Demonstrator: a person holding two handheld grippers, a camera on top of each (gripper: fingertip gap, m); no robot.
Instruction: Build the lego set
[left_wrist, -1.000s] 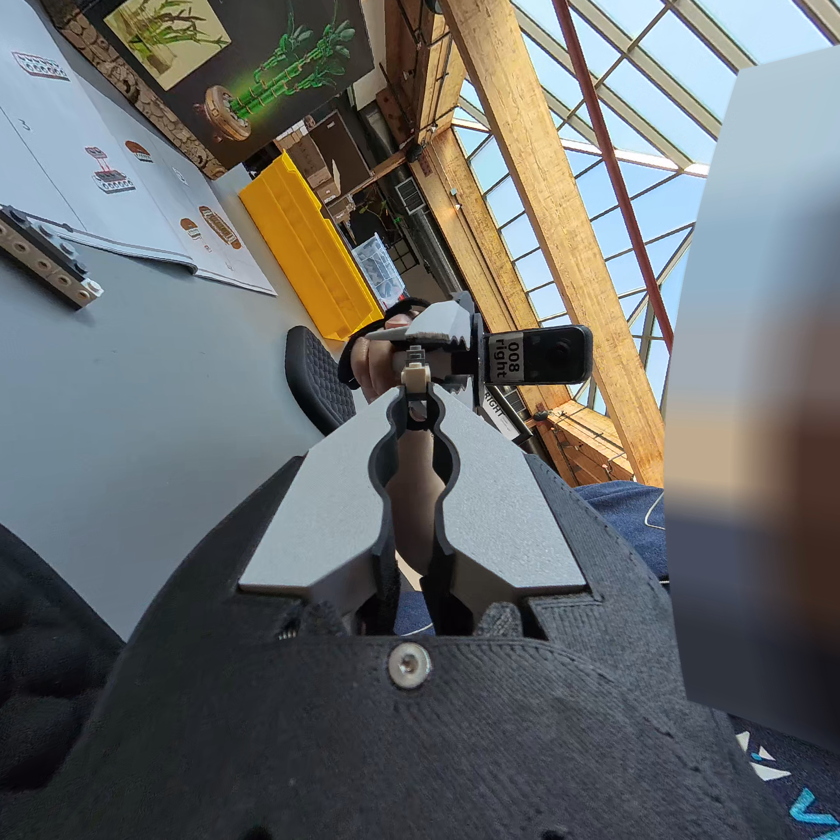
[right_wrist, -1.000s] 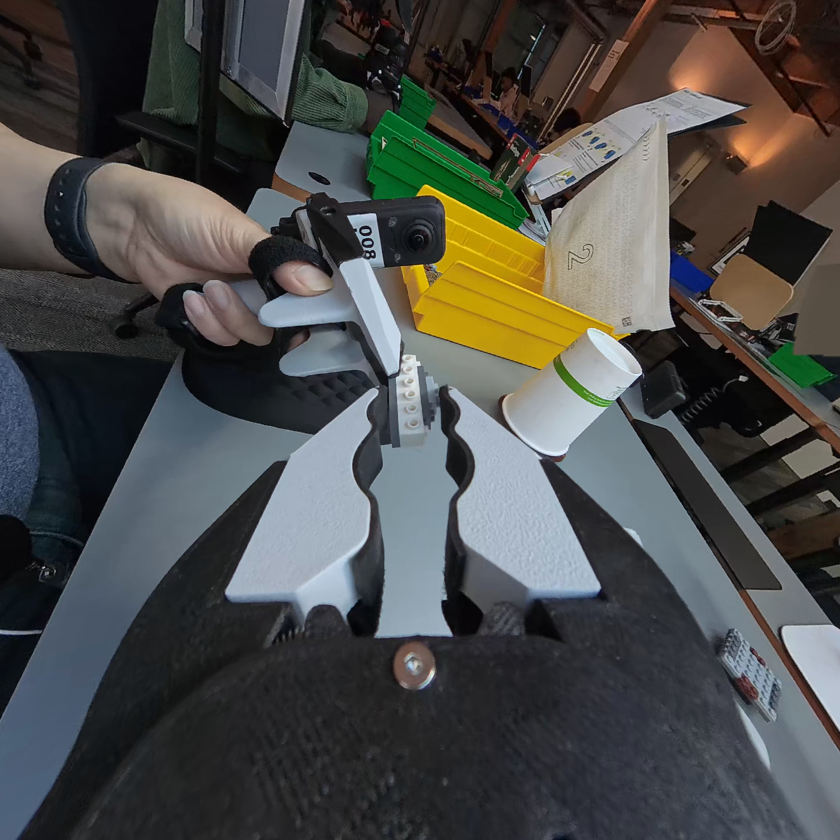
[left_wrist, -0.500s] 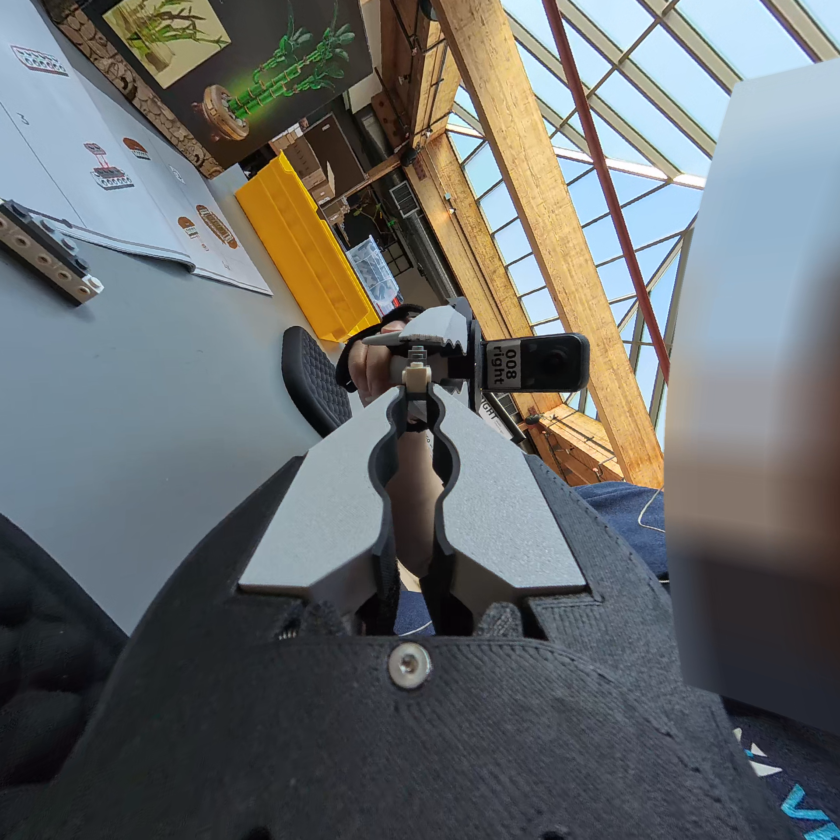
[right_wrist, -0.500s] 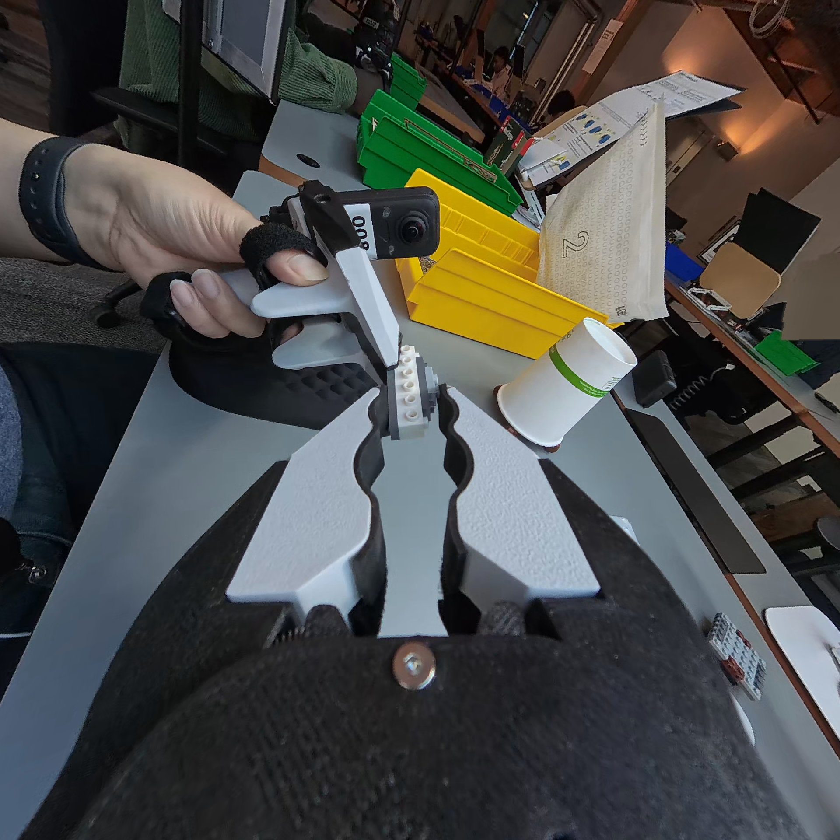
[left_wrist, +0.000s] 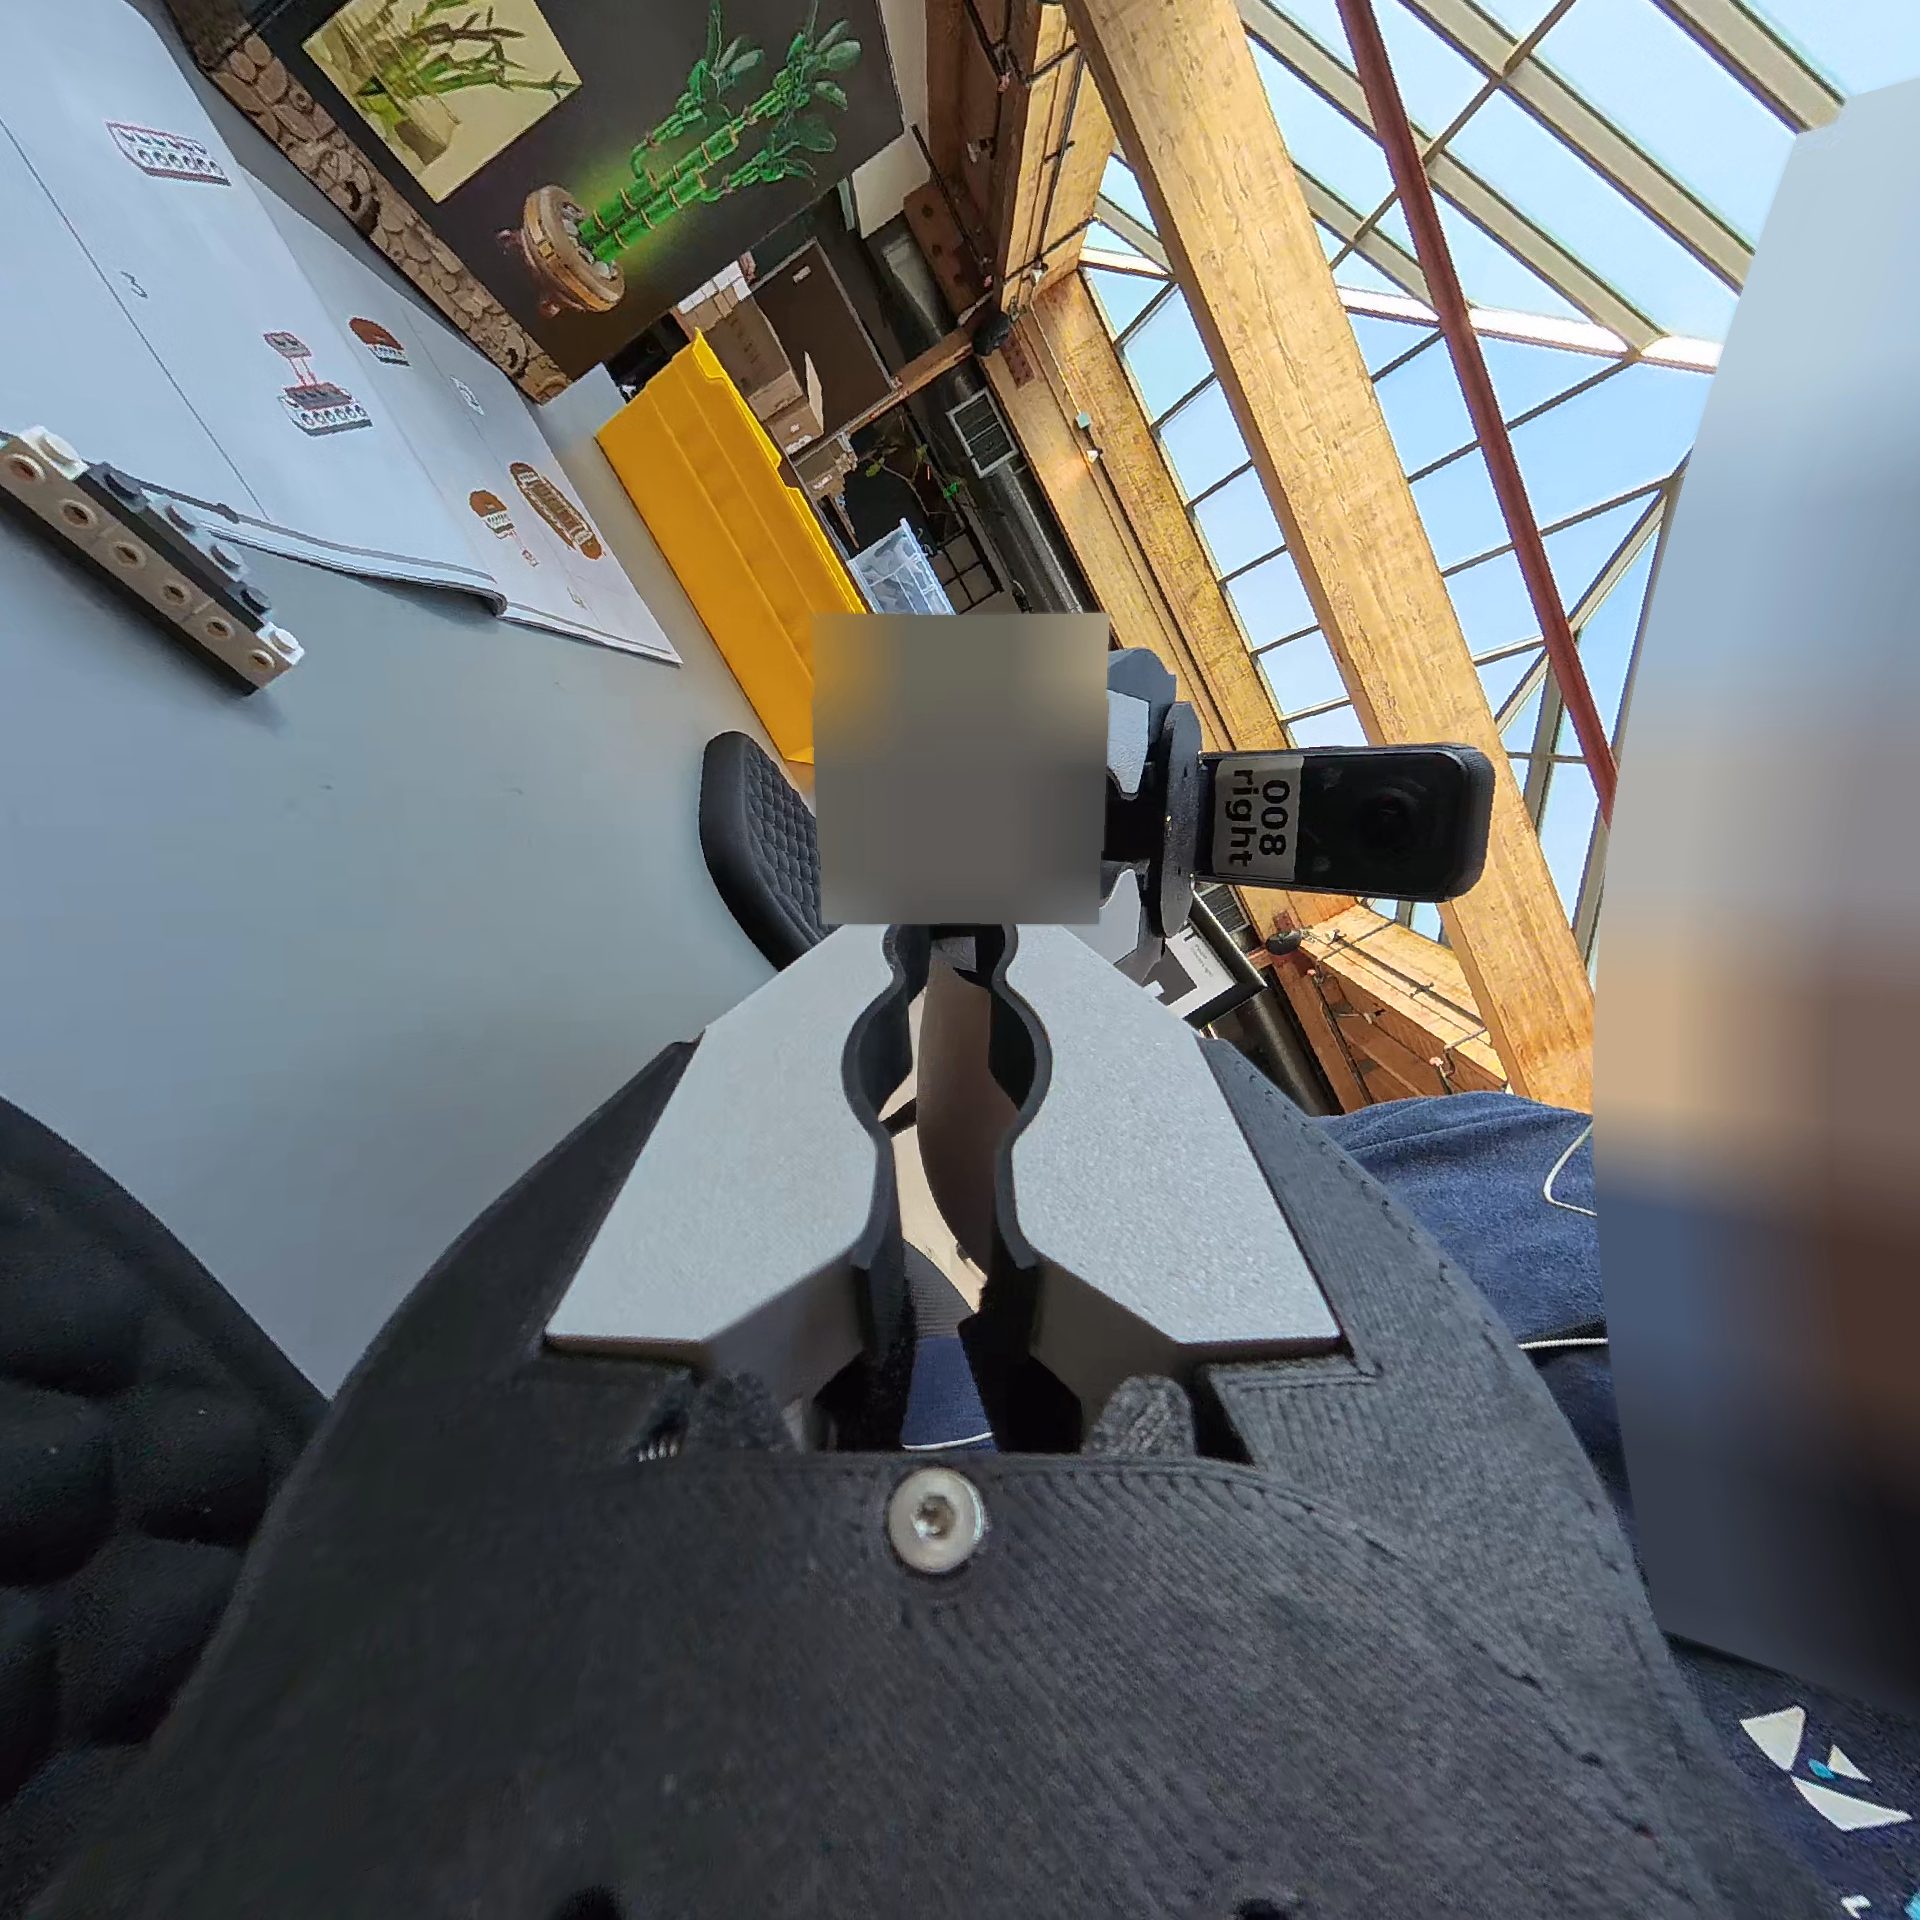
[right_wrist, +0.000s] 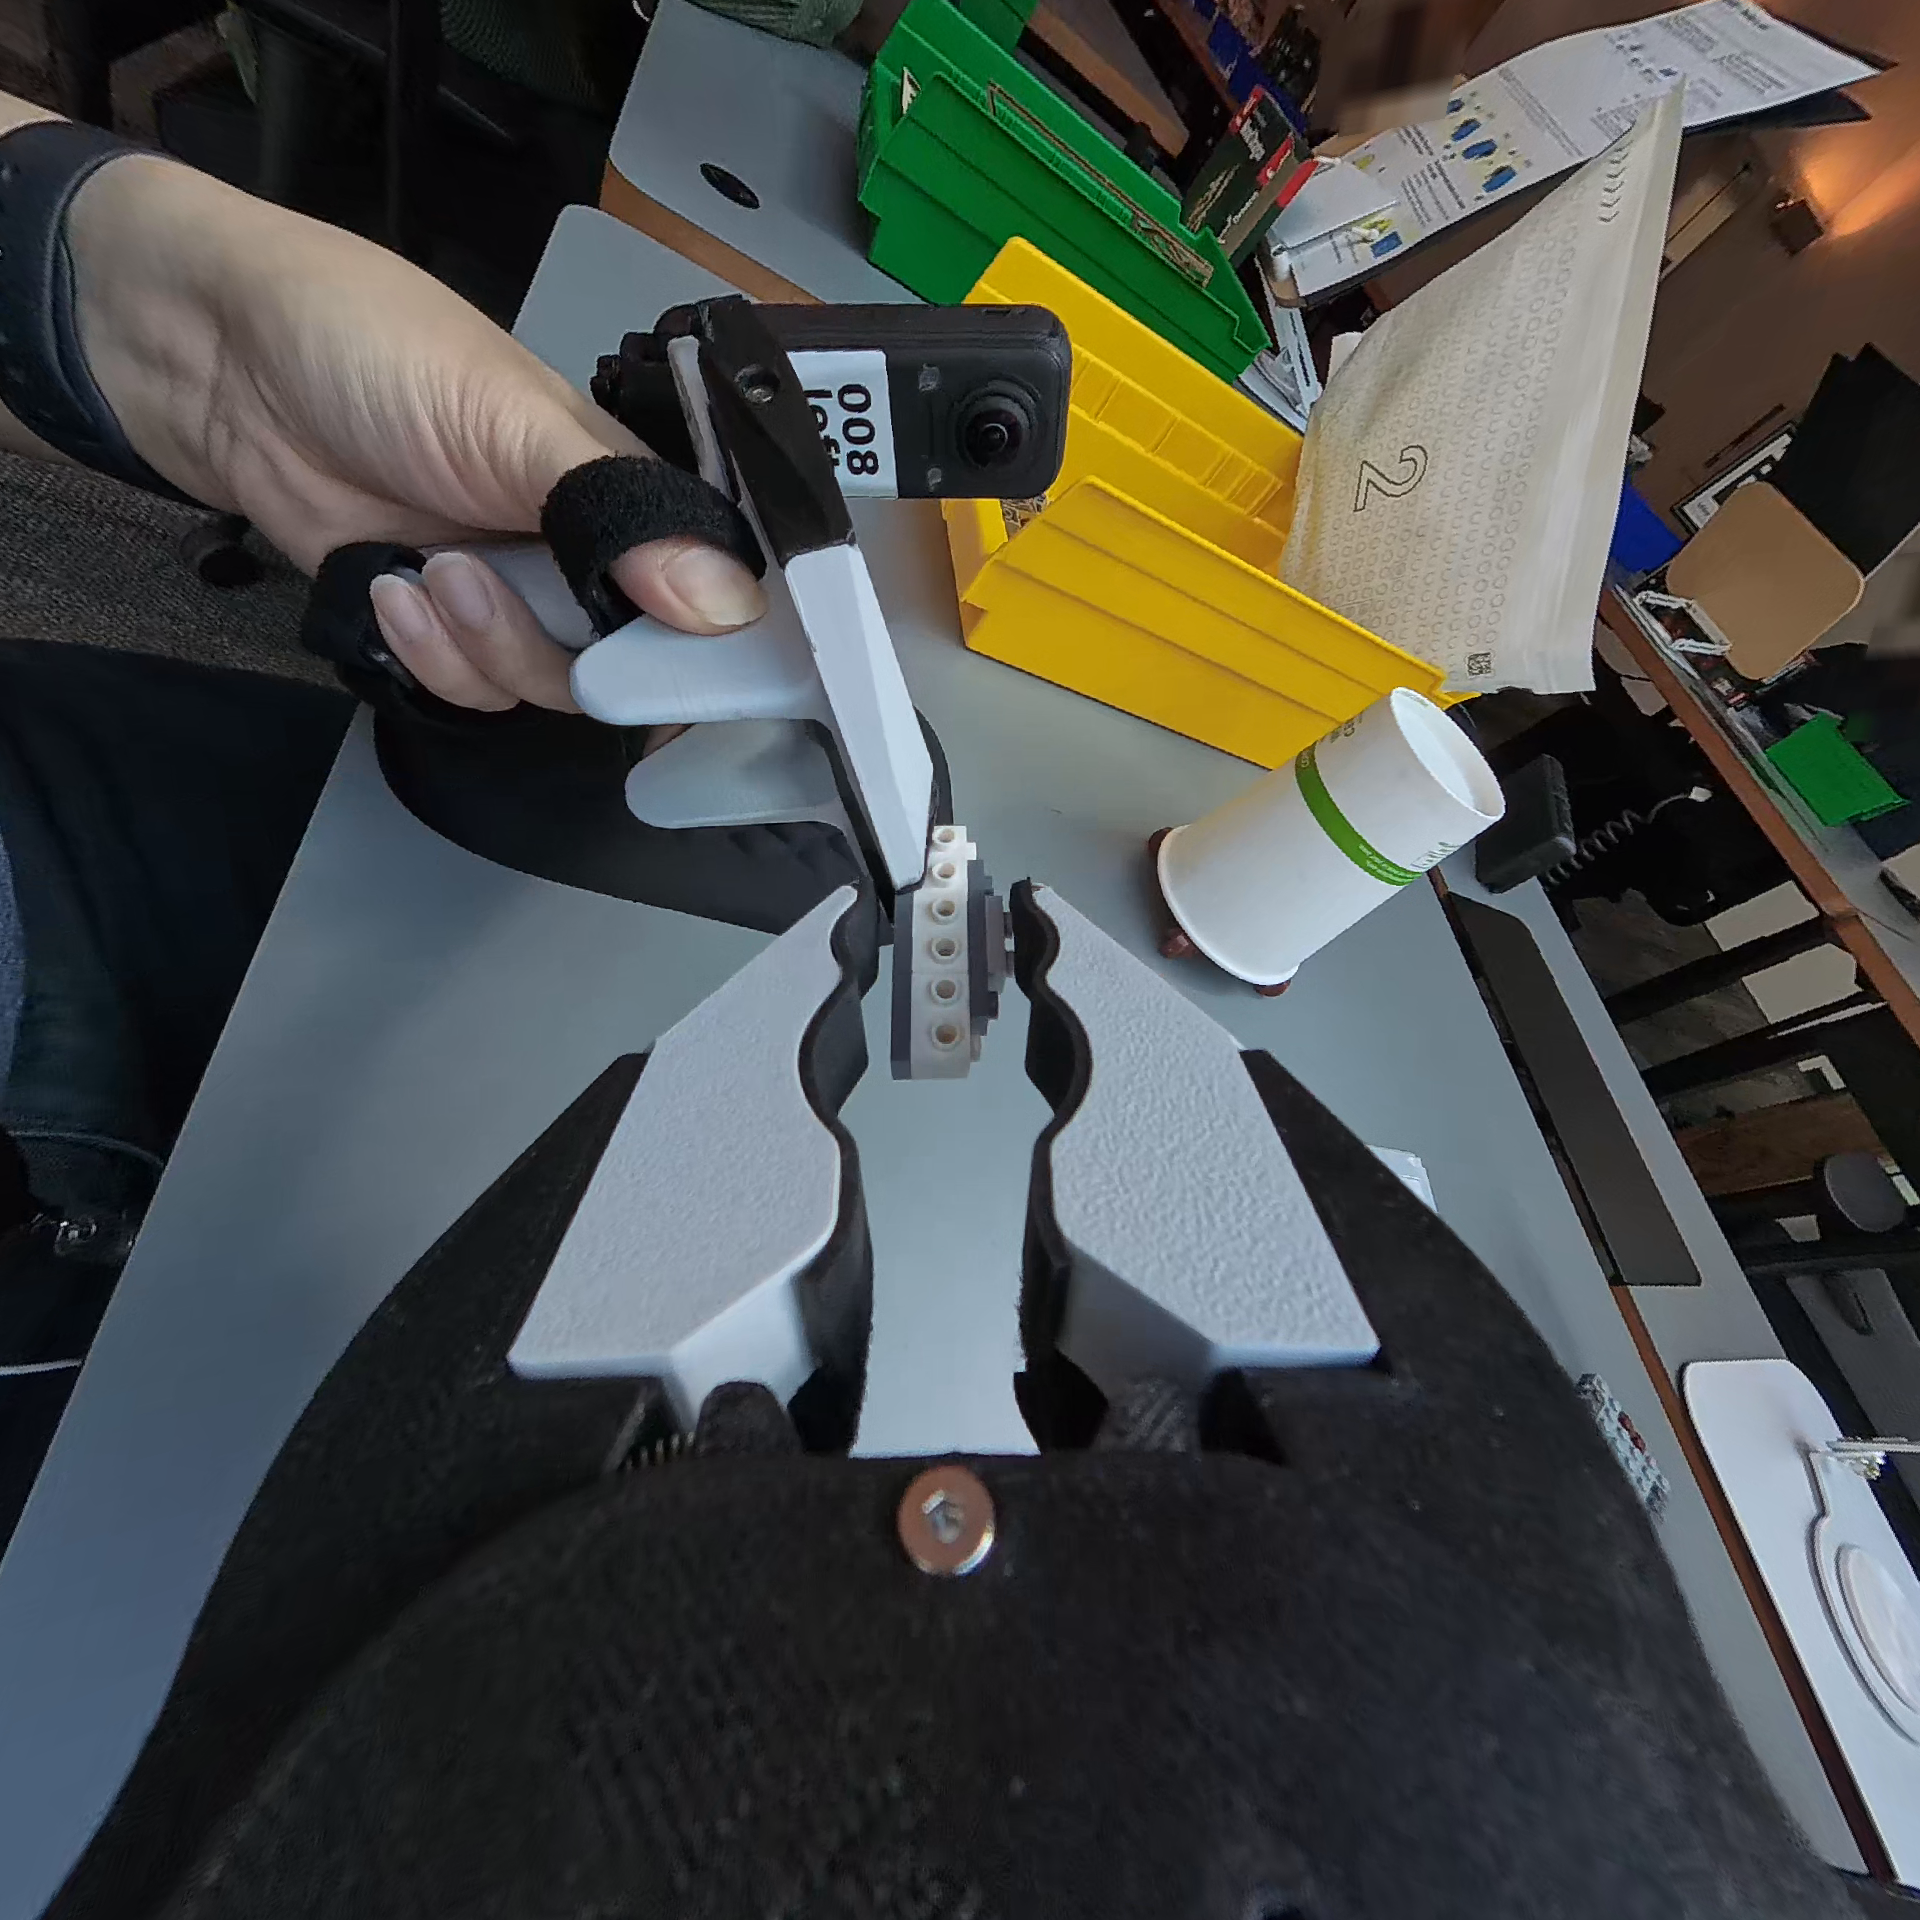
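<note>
The right gripper (right_wrist: 943, 914) has its jaws clenched on a small lego piece (right_wrist: 940, 961), a white strip with a row of holes backed by dark grey parts, held upright above the grey table (right_wrist: 436, 1039). The left gripper (right_wrist: 902, 868) reaches in from the upper left, held by a hand (right_wrist: 343, 416), with its tip touching the top of the lego piece; its jaws look closed on that upper end, though a blurred patch hides the tips in the left wrist view.

Just beyond, a white paper cup (right_wrist: 1330, 831) with a green band lies tilted on the table. Behind it sit yellow bins (right_wrist: 1143, 613), a paper bag (right_wrist: 1486, 436) leaning against them, and green bins (right_wrist: 1039, 177) farther back. A black wrist pad (right_wrist: 582, 821) lies under the left gripper.

In the left wrist view, another lego strip (left_wrist: 145, 561) lies on the table at the left, touching an open instruction booklet (left_wrist: 260, 343).

Compared with a second ago, the right gripper's jaws stand wider apart, and the lego piece shows more of its length between them.
</note>
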